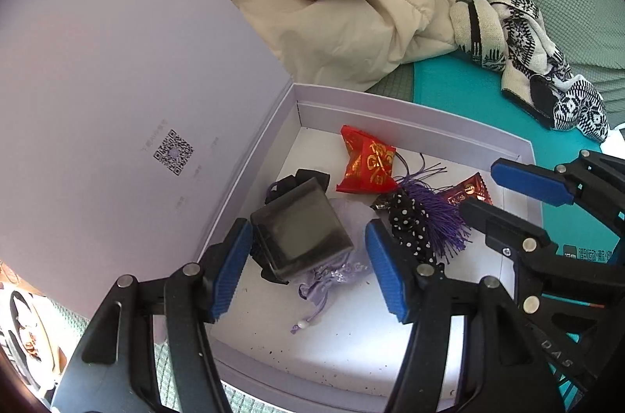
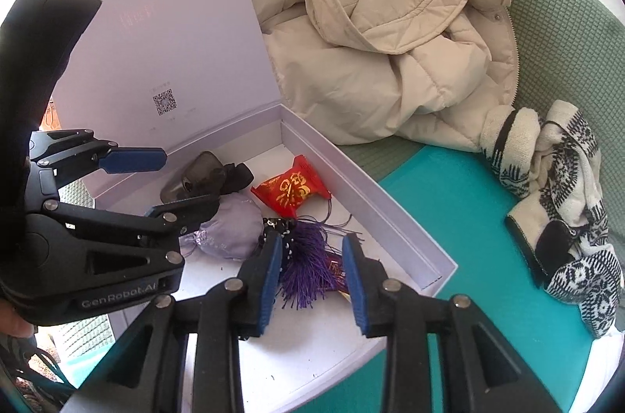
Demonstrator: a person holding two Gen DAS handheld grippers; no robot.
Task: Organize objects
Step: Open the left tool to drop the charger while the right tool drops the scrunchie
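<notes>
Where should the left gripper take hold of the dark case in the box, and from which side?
Grip the dark case across its two narrow side walls, coming from above. It lies tilted on the lilac pouch with its broad face up, so only the edges offer the pads parallel faces. The left gripper already stands open astride it; the pouch beneath may give, so close slowly.

My pads: blue
Box: pale lilac
Pouch: red, gold print
Tassel: purple
Scrunchie: black, white dots
Coat: beige
Socks: cream, black pattern
Mat: teal
</notes>
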